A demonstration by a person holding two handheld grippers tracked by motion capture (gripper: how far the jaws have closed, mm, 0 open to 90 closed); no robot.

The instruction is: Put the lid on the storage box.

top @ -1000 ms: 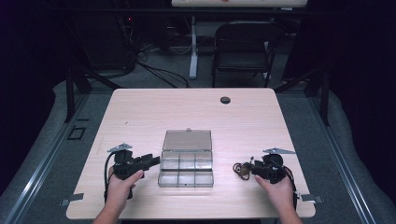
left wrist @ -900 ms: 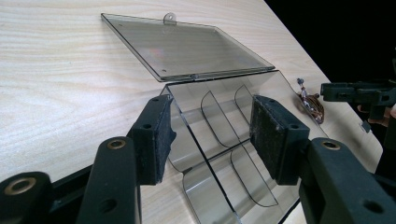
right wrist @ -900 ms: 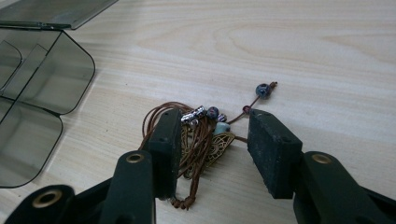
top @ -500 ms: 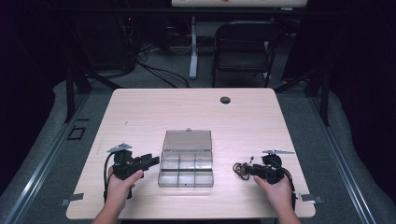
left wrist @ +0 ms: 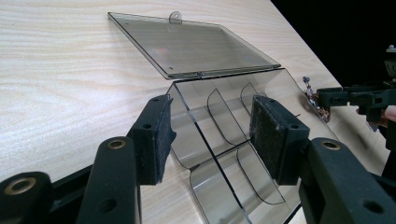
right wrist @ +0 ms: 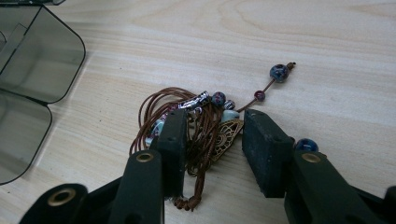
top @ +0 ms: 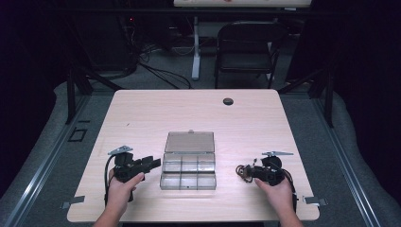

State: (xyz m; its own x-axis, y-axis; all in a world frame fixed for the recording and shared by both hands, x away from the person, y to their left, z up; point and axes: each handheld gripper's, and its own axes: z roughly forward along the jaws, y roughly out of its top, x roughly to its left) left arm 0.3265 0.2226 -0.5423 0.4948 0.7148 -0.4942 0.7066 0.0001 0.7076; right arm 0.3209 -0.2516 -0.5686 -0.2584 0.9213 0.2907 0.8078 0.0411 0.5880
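Closing in since the earlier frame, your right gripper (right wrist: pixel 212 140) straddles the beaded cord necklace (right wrist: pixel 196 122) at the organizer box's (top: pixel 188 166) three o'clock, jaws not yet pinching, so gather the whole bundle while your left gripper (left wrist: pixel 210 140) stands spread around the box's wall.

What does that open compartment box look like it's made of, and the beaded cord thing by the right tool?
The smoky clear compartment box looks like glossy hard plastic: the table's wood grain shows through it. The bunched brown cord necklace looks like waxed or leather cord with glossy beads, likely glass, and a pale pierced pendant, maybe metal.
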